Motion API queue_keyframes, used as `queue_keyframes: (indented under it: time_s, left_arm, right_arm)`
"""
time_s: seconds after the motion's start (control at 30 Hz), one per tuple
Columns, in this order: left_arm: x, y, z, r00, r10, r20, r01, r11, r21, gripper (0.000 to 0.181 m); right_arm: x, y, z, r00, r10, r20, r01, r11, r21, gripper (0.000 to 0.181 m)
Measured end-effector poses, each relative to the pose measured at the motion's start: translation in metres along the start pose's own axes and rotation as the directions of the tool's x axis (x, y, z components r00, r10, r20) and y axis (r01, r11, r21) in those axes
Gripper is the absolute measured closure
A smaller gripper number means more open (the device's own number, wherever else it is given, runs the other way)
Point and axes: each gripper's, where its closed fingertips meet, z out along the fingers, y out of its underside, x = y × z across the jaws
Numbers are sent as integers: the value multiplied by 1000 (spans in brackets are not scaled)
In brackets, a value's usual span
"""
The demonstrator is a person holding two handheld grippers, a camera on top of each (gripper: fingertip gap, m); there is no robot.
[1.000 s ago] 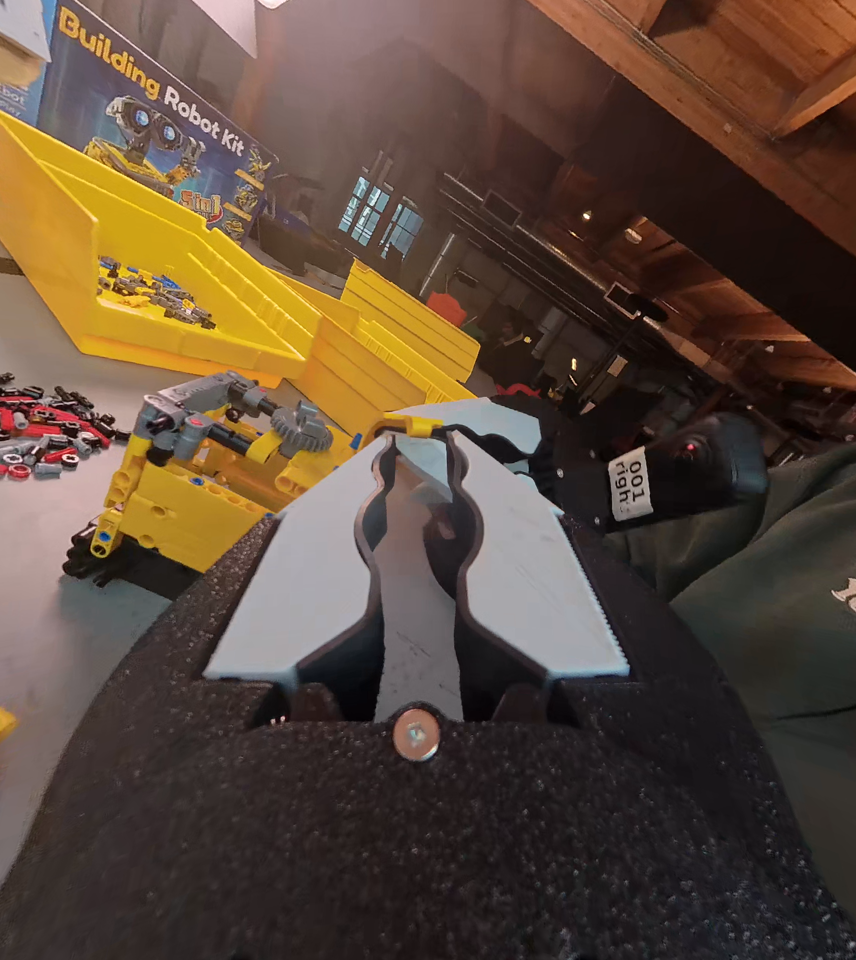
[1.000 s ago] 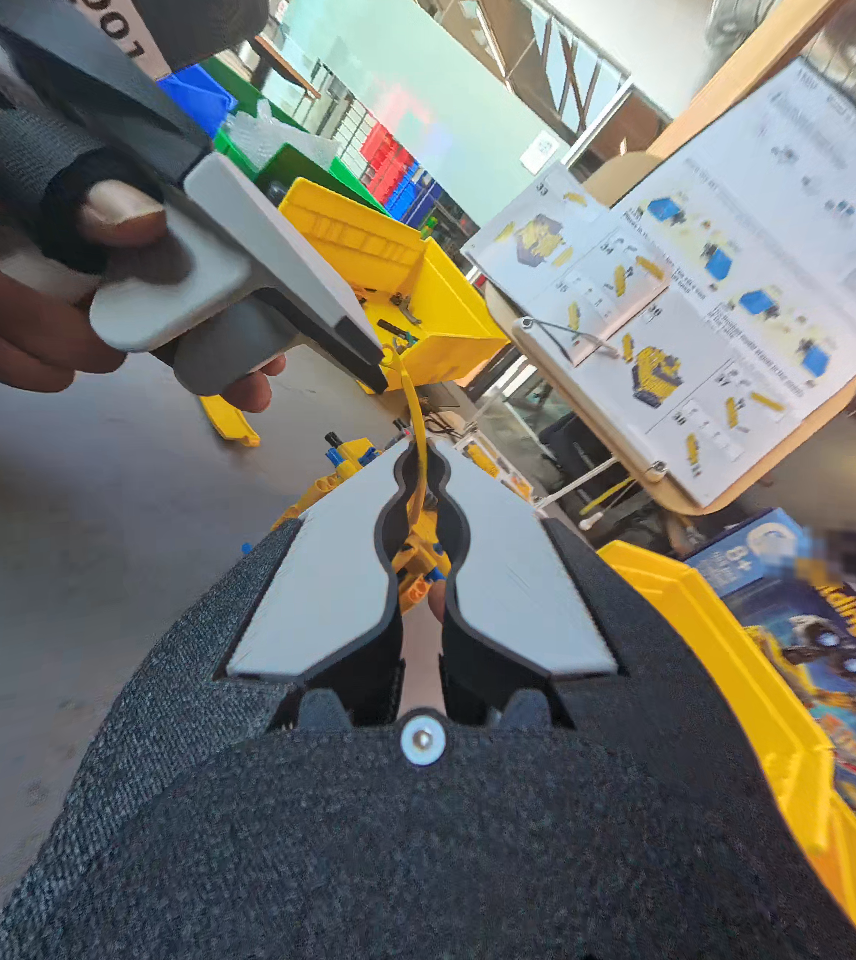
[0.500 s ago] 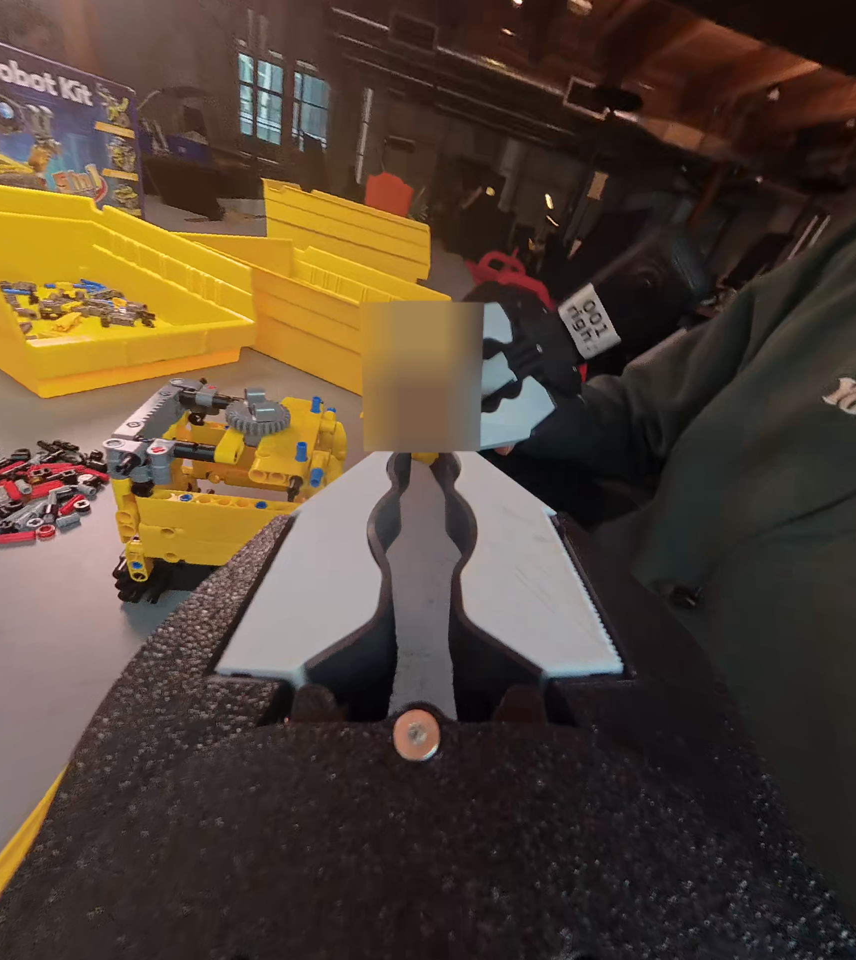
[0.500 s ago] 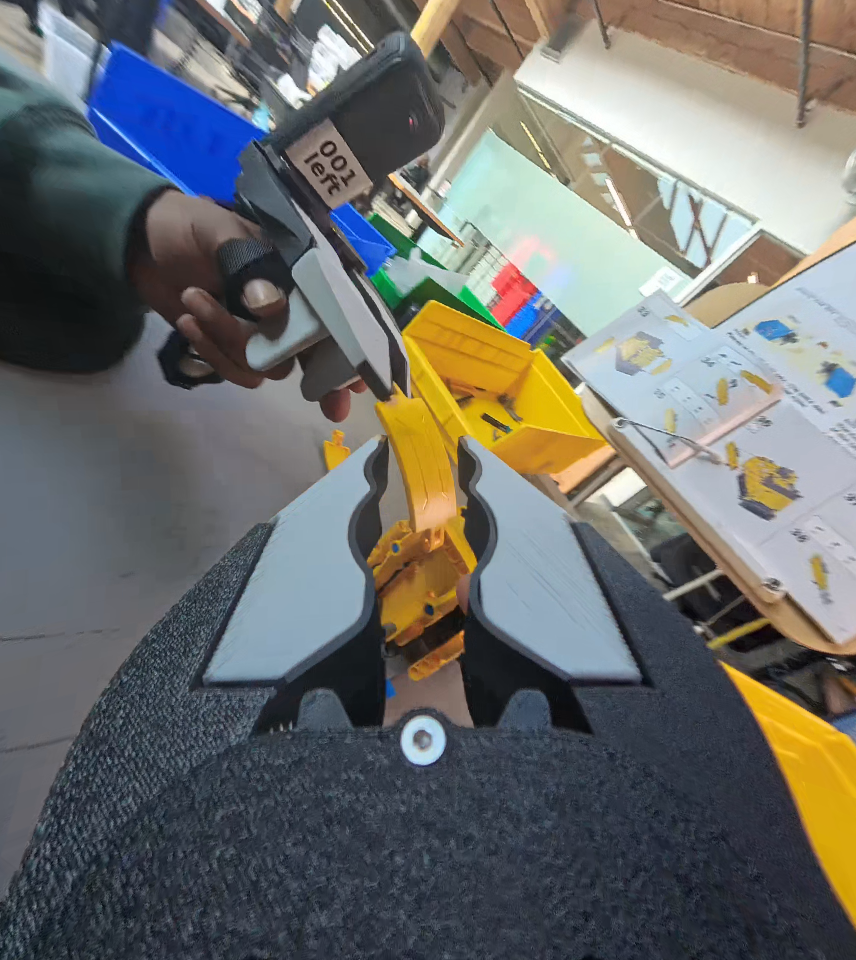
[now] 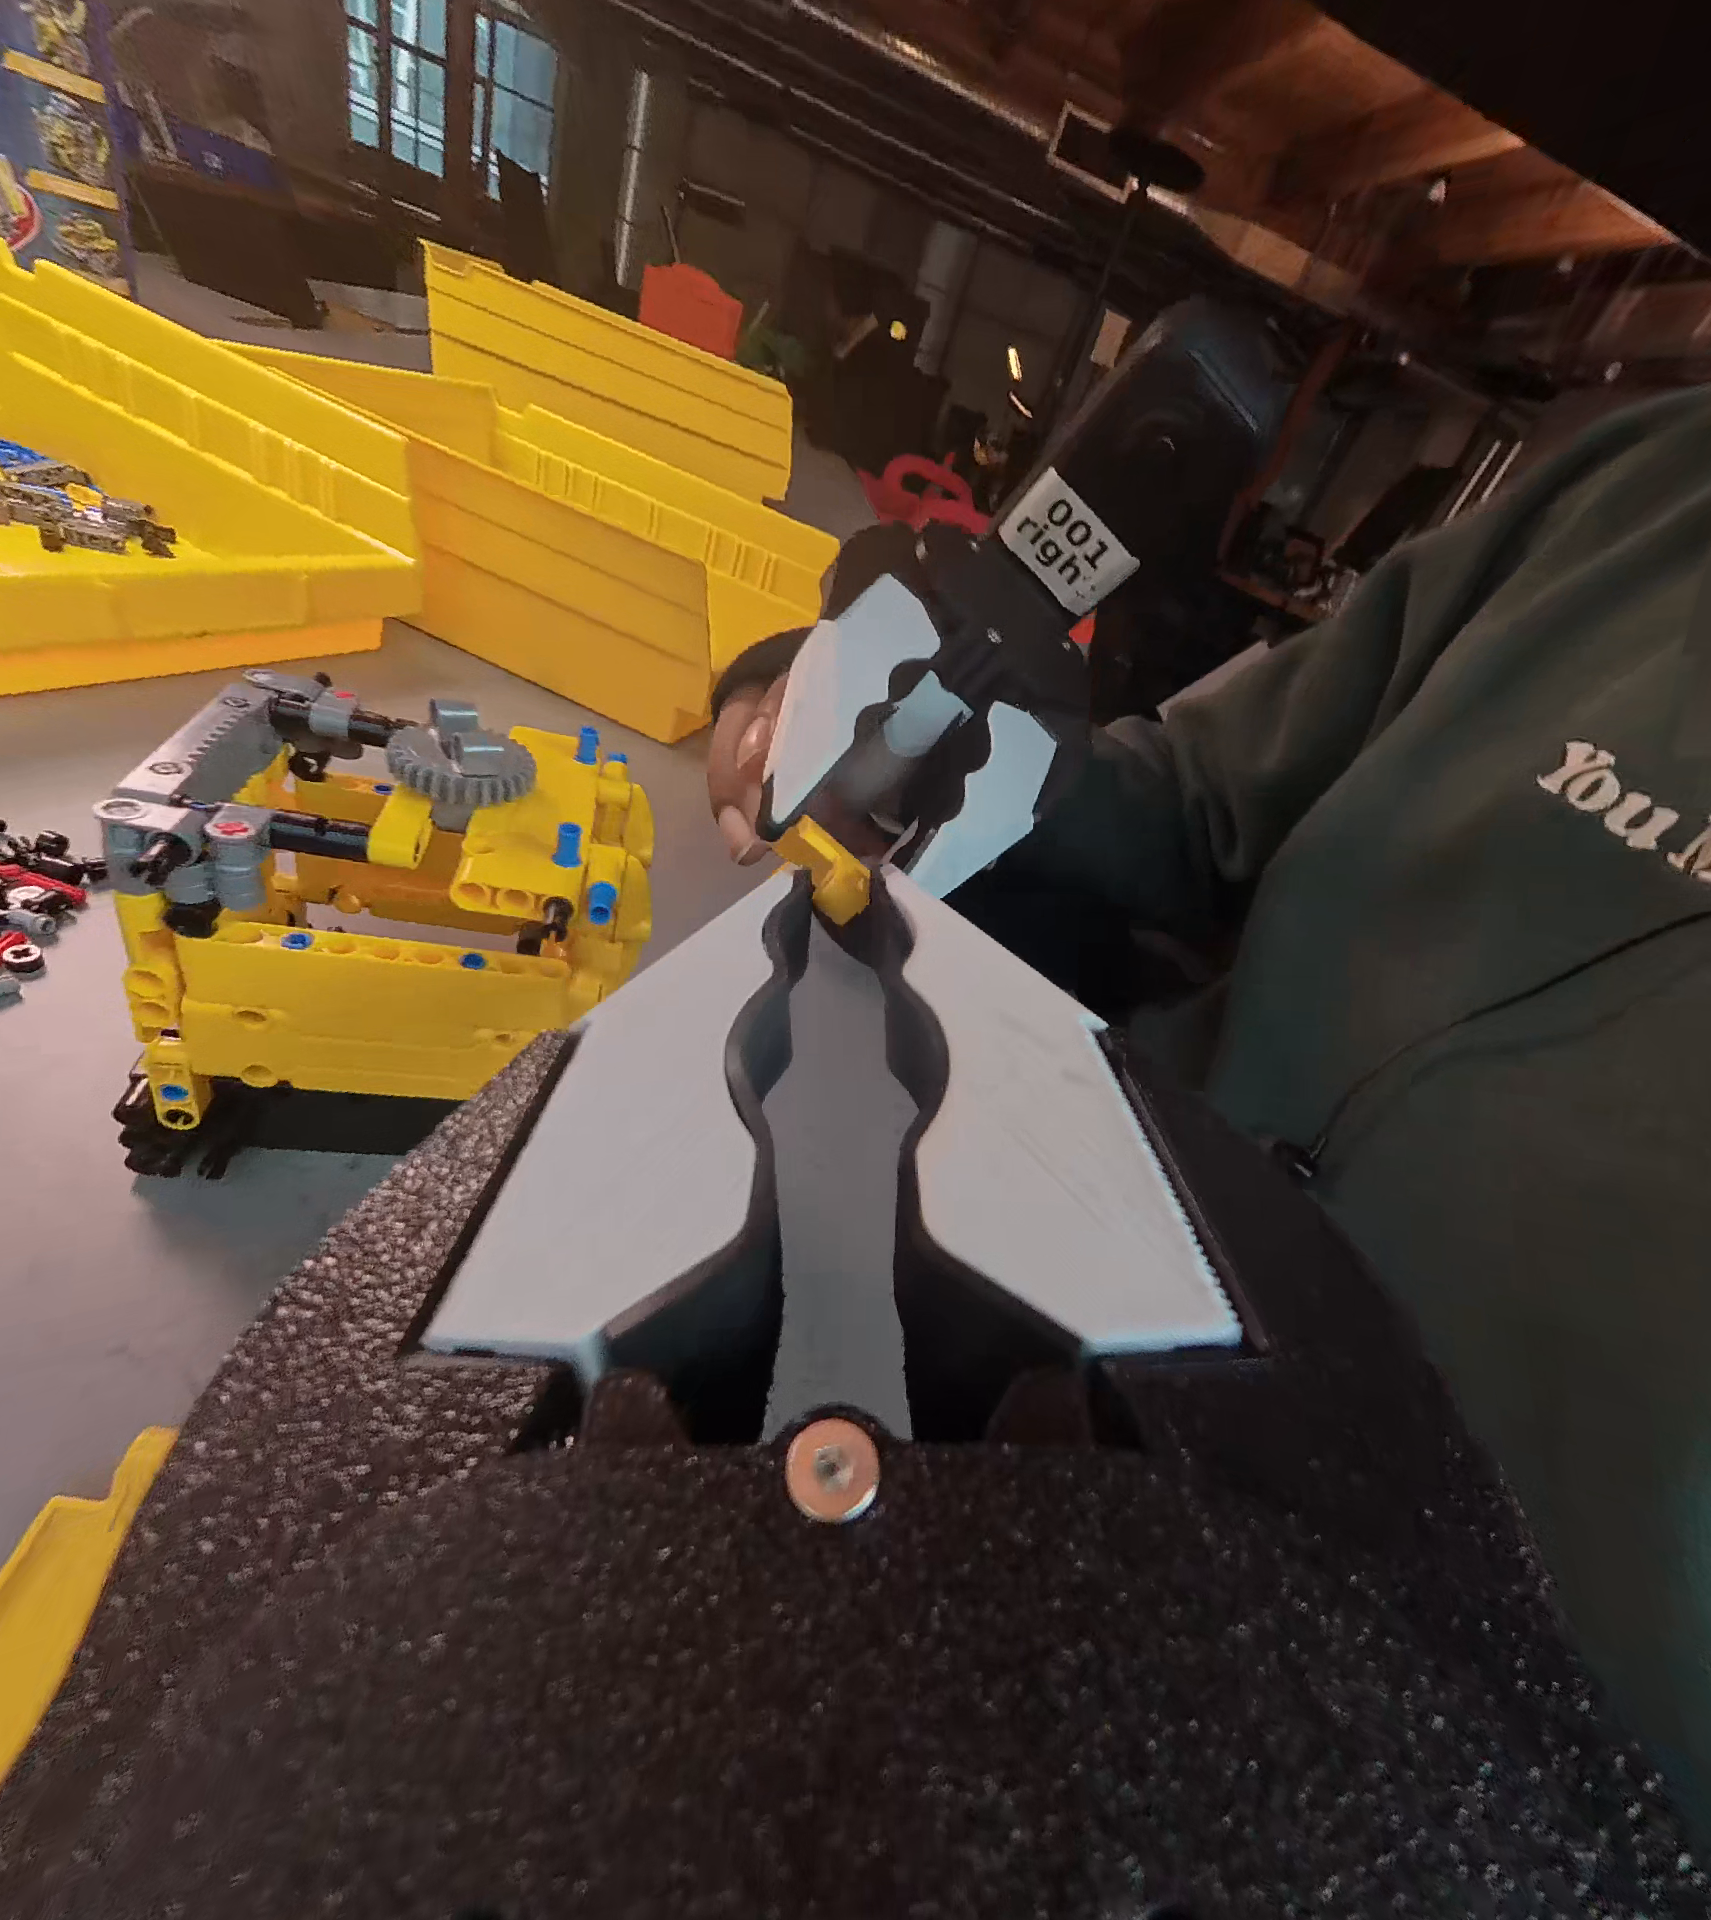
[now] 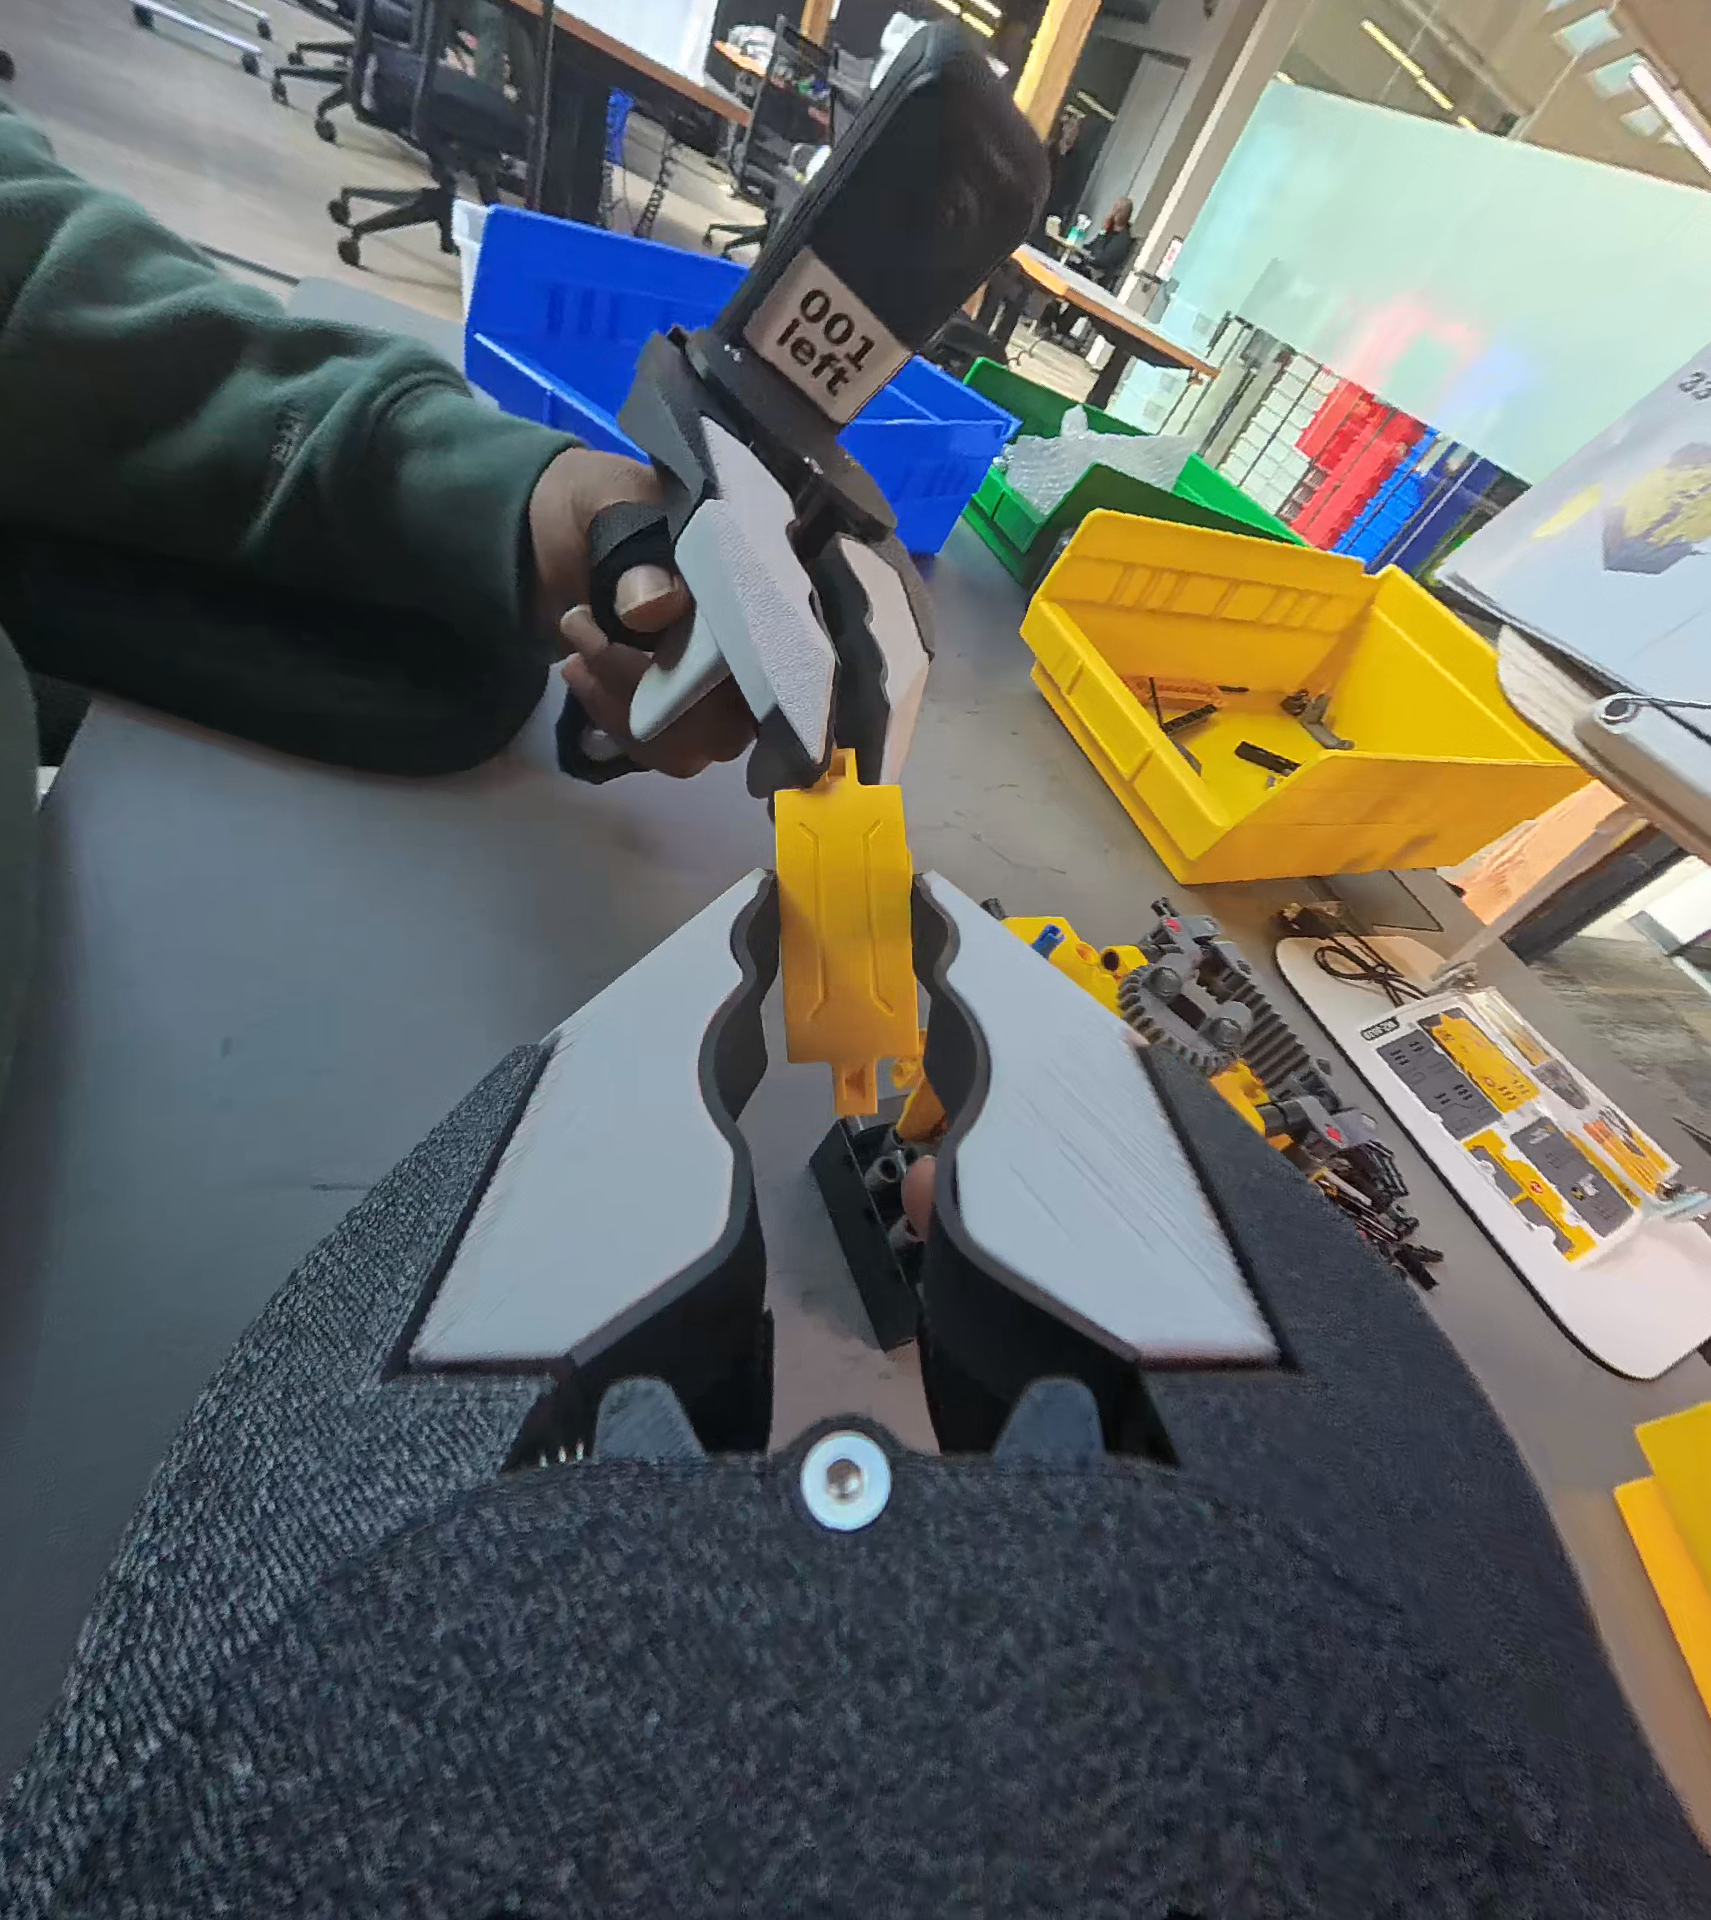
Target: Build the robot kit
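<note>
Left wrist view: the left hand-held gripper [image 5: 835, 894] pinches the tab of a yellow panel piece [image 5: 830, 868] above the desk [image 5: 30, 1226], meeting the right hand-held gripper [image 5: 856, 821] tip to tip; with so small a purchase, the piece could twist free. The half-built yellow model [image 5: 383, 904] stands near the desk's middle.

Right wrist view: the right hand-held gripper [image 6: 843, 925] clamps the panel's flanks [image 6: 843, 935], held upright, while the left one [image 6: 835, 753] reaches down from above, sleeve resting on the desk's near edge.
</note>
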Motion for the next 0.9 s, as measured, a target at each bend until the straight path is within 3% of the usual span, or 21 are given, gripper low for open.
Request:
queue_keyframes:
  time_s: [0.3, 0.53, 0.7, 0.9]
  left_arm:
    - [-7, -22, 2, 968, -250, -2, 246, 950, 193, 164]
    - [-17, -14, 5, 961, -261, 96, 244, 957, 155, 179]
    - [-24, -14, 0, 955, -273, 120, 250, 952, 176, 179]
    - [-21, -11, -6, 965, -237, 113, 223, 967, 127, 179]
  right_arm:
    - [29, -10, -9, 967, -30, -253, 42, 998, 43, 157]
    - [26, -2, 1, 922, -177, -343, 160, 984, -76, 156]
    - [22, 3, 5, 924, -205, -324, 179, 978, -108, 155]
    - [10, 6, 6, 986, 99, -132, -101, 995, -8, 163]
